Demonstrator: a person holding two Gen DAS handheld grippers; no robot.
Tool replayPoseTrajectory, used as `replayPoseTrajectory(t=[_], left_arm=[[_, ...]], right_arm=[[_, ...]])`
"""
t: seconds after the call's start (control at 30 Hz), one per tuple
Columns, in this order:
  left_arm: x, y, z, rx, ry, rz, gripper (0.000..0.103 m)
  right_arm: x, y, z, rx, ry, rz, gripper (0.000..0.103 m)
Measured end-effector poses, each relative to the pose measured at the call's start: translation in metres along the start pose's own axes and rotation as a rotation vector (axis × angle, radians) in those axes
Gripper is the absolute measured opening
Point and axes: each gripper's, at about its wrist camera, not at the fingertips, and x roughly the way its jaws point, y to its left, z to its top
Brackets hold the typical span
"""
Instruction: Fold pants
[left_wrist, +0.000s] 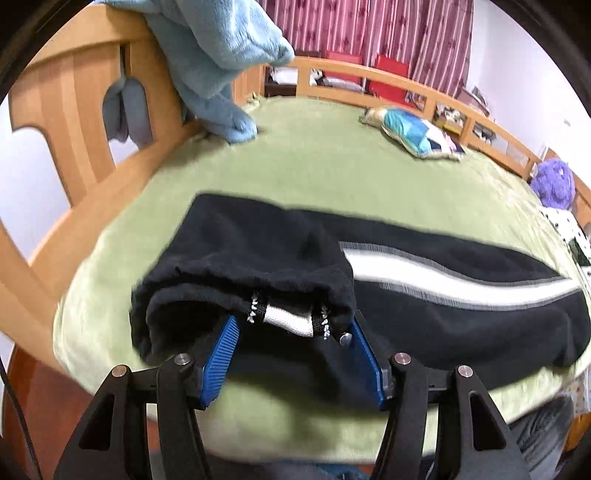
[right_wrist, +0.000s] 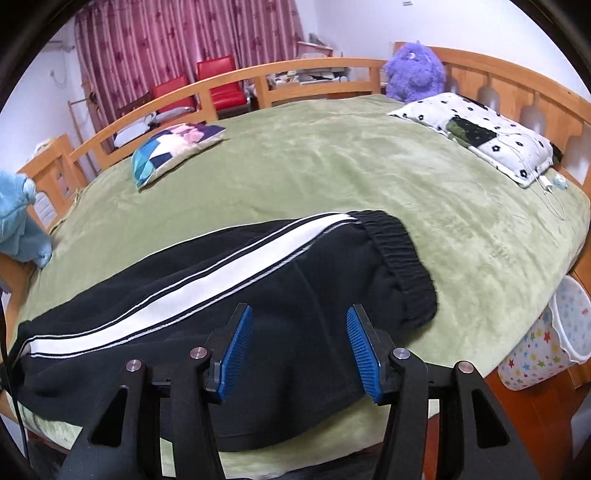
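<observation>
- Black fleece pants (right_wrist: 295, 295) with one white side stripe: one pair, folded lengthwise on green plush bedspread (right_wrist: 332, 166), near its front edge.
- Left gripper (left_wrist: 291, 332): spread, waistband end between blue pads, unpinched.
- Right gripper (right_wrist: 299, 332): released, nothing grasped, above the elastic-cuff end.
- Two pillows: patchwork (right_wrist: 173, 147), white flowered (right_wrist: 480, 136).
- One purple plush toy (right_wrist: 413, 74).
- Two red chairs (right_wrist: 221, 81).

Matt black fleece pants (right_wrist: 288, 295), plush green blanket (right_wrist: 332, 166), glossy wooden bedframe (left_wrist: 74, 110)
</observation>
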Motion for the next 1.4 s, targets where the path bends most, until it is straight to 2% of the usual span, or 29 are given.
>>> replayPoseTrajectory(t=[0.17, 0.3, 0.4, 0.73, 0.93, 1.0, 1.2, 1.33, 1.4], left_arm=[[0.027, 0.019, 0.043, -0.043, -0.043, 0.085, 0.059], [0.058, 0.046, 0.068, -0.103, -0.017, 0.198, 0.058], [0.067, 0.055, 0.075, -0.110, -0.002, 0.227, 0.058], [0.066, 0.028, 0.068, -0.071, 0.023, 0.148, 0.058], [0.063, 0.000, 0.059, -0.044, 0.042, 0.119, 0.059], [0.063, -0.007, 0.058, -0.040, 0.047, 0.115, 0.060], [0.065, -0.025, 0.055, -0.028, 0.072, 0.079, 0.060], [0.065, -0.030, 0.055, -0.026, 0.077, 0.052, 0.060], [0.065, -0.032, 0.054, -0.023, 0.078, 0.050, 0.060]], right_arm=[[0.003, 0.017, -0.001, 0.019, 0.013, 0.008, 0.053], [0.009, 0.031, -0.003, 0.006, 0.028, -0.017, 0.053], [0.018, 0.040, -0.003, 0.009, 0.052, -0.016, 0.053], [0.059, 0.070, 0.008, -0.038, 0.102, 0.034, 0.057], [0.089, 0.085, 0.021, -0.062, 0.107, 0.120, 0.057], [0.100, 0.101, 0.027, -0.128, 0.108, 0.151, 0.072], [0.138, 0.150, 0.035, -0.307, 0.150, 0.234, 0.073], [0.160, 0.179, 0.032, -0.466, 0.246, 0.359, 0.078], [0.173, 0.194, 0.025, -0.570, 0.335, 0.392, 0.078]])
